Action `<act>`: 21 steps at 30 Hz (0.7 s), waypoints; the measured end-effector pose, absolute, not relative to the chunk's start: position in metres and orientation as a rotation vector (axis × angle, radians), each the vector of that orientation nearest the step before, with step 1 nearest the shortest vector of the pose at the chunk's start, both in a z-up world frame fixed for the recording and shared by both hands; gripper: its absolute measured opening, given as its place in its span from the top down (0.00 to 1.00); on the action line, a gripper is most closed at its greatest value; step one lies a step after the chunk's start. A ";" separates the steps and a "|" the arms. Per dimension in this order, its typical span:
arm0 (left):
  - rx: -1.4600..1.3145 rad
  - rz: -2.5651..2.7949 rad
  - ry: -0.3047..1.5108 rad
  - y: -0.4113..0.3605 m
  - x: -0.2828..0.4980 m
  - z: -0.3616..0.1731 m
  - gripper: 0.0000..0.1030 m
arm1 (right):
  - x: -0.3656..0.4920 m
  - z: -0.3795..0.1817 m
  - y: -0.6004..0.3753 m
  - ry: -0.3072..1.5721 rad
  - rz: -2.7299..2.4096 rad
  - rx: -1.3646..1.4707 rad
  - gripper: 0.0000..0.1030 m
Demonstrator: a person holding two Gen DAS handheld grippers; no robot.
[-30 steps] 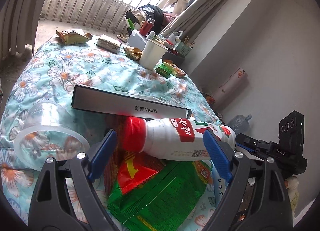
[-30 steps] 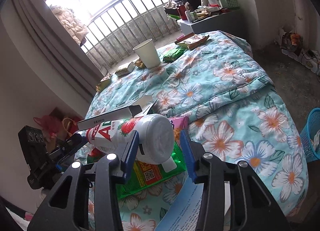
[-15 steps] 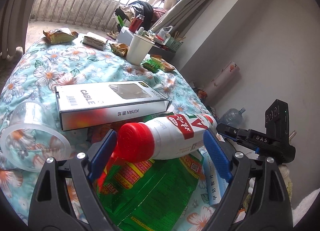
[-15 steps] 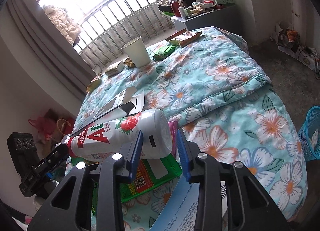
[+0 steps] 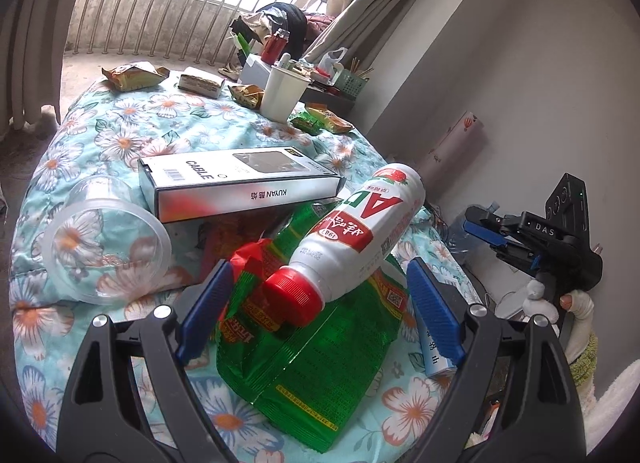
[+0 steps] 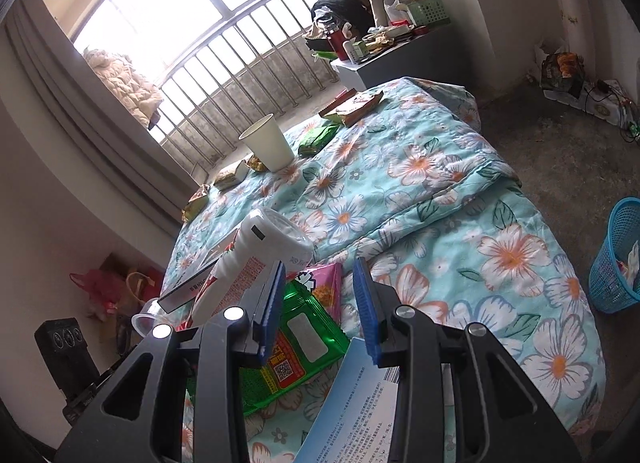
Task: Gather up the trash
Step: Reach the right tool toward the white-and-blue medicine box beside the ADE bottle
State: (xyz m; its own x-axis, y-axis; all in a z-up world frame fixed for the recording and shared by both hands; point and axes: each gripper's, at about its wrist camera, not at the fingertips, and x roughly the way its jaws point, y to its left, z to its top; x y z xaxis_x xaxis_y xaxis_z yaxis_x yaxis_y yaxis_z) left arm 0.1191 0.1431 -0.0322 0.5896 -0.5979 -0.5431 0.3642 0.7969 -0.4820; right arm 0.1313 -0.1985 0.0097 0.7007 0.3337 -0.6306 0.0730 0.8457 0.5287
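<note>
Trash still litters the bed (image 6: pixel 440 167); the basket (image 6: pixel 618 259) waits. Left tool (image 5: pixel 316 311) gapes around the bottle (image 5: pixel 356 235); right tool (image 6: pixel 320 303), half-closed, grips nothing visible.

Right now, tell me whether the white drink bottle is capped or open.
Capped. The white drink bottle lies tilted over the green snack bag, and its red cap sits screwed on the neck, seen in the left wrist view.

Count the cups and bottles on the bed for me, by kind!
Paper cup: 1
Clear cup: 1
Bottle: 1
Total: 3
</note>
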 end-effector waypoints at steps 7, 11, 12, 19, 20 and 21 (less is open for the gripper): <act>-0.328 -0.583 0.736 0.141 0.109 -0.023 0.19 | 0.109 0.008 -0.214 0.785 0.204 0.696 0.52; -0.308 -0.600 0.727 0.135 0.103 -0.016 0.19 | 0.102 0.010 -0.215 0.781 0.197 0.703 0.44; -0.302 -0.613 0.724 0.132 0.100 -0.014 0.19 | 0.101 0.010 -0.216 0.781 0.191 0.703 0.42; -0.167 -0.732 0.728 0.087 0.074 -0.009 0.19 | 0.090 -0.001 -0.227 0.849 0.142 0.704 0.32; -0.146 -0.744 0.740 0.079 0.071 -0.011 0.19 | 0.087 -0.005 -0.227 0.869 0.140 0.705 0.32; -0.126 -0.754 0.750 0.073 0.067 -0.014 0.19 | 0.085 -0.011 -0.227 0.889 0.138 0.706 0.32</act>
